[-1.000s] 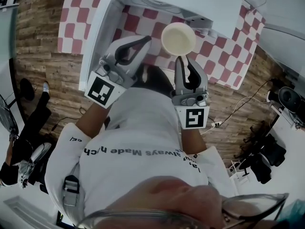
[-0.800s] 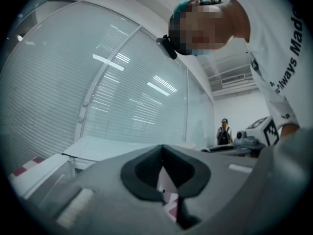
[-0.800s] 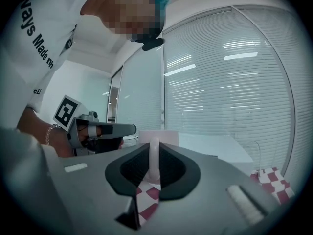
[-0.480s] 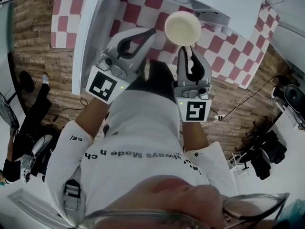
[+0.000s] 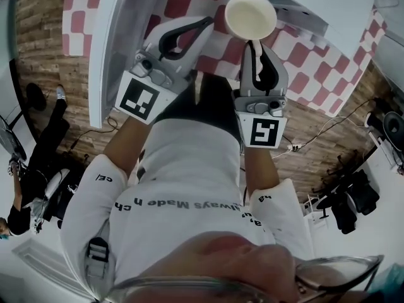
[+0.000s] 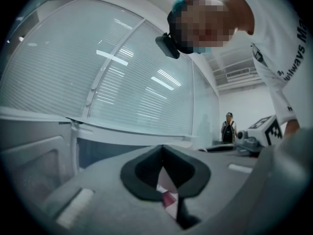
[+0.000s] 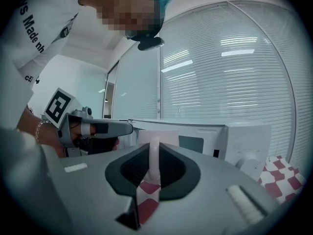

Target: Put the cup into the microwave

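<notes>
Cup [image 5: 250,14], round and cream-coloured with a smooth matte inside, sits right at the tips of the right gripper [image 5: 254,41], mouth up. That gripper's grey moulded jaws pinch the cup's thin wall, which shows in the right gripper view as a pale upright strip squeezed between dark ribbed pads [image 7: 133,169]. Just to the left of it, the left gripper [image 5: 203,24] has its jaws pressed together with nothing between them; only a sliver of cloth shows through the slit below the tips. A boxy white microwave [image 5: 315,5] stands ahead of both grippers, and the cup lies at its front edge; whether the cup is past the opening cannot be told. The microwave's door [image 5: 104,49], a flat white panel with a cloudy window, stands swung open to the left of the left gripper. Beneath both grippers lies a red-and-white checked cloth [image 5: 180,4].
</notes>
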Available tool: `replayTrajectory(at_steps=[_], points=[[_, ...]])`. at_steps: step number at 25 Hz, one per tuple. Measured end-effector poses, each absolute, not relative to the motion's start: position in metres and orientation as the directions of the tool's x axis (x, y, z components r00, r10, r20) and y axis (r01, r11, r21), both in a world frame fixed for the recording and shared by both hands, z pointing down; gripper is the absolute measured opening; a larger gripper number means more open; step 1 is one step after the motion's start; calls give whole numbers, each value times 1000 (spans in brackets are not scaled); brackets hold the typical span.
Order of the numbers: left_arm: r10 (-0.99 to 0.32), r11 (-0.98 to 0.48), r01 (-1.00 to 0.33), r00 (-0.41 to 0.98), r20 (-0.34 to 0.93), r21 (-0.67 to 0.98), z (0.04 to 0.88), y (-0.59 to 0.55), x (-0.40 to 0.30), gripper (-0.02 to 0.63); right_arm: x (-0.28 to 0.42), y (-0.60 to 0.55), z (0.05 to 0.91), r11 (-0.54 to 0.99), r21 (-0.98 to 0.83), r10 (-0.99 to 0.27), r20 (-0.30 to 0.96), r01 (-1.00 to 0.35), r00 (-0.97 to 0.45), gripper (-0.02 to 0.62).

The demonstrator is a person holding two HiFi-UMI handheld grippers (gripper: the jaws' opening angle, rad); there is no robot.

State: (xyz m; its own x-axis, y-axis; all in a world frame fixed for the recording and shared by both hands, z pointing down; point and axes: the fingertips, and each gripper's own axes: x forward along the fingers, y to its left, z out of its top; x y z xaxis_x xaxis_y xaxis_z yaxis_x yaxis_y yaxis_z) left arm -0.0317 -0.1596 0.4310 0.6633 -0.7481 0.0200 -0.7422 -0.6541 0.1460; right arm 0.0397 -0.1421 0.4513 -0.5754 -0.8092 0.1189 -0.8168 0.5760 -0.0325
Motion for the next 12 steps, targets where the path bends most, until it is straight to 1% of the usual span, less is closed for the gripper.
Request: replayTrajectory(at_steps=[12], points=[[-760, -642, -756, 649, 23, 131, 464, -194, -40, 4, 24, -177, 490, 589, -12, -802, 118, -808, -586, 34]])
